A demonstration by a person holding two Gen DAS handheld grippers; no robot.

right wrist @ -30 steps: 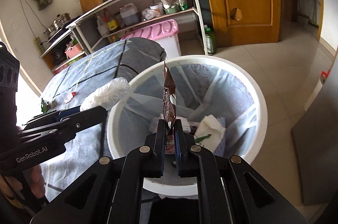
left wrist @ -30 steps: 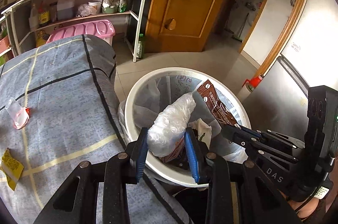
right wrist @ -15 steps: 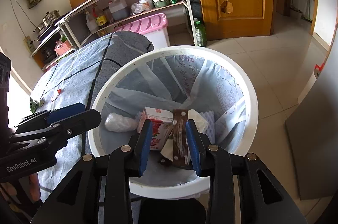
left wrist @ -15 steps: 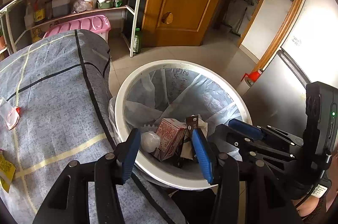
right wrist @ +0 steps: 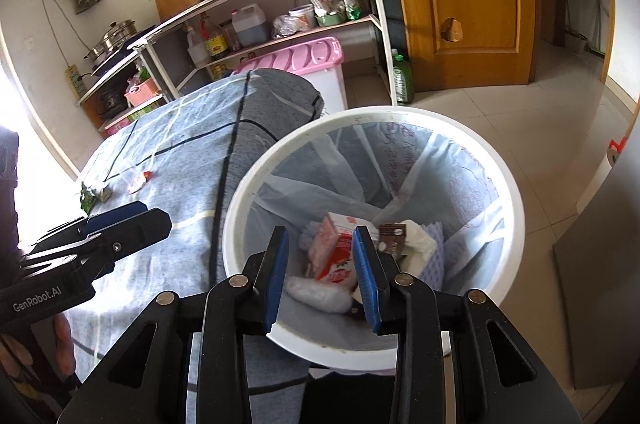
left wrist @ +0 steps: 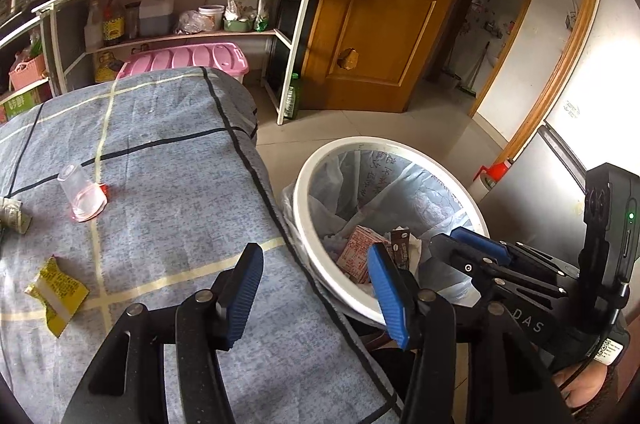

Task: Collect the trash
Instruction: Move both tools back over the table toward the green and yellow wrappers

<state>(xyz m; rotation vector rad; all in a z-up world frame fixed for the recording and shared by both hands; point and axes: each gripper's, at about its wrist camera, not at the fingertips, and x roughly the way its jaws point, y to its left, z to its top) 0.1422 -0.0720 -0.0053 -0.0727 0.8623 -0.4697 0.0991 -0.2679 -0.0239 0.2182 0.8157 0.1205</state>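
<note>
Tiled floor (right wrist: 520, 112) lies open beyond our bin (right wrist: 516, 220) at the counter (left wrist: 168, 192) edge; both tongs, left (left wrist: 316, 298) and right (right wrist: 322, 278), have just spread empty, trash (right wrist: 340, 256) inside the bin.

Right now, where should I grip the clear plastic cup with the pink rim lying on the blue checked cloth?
Grip the clear plastic cup across its narrow closed end, coming from above: it lies tilted on its side on the blue checked cloth, its flared mouth probably too wide and flimsy.
</note>
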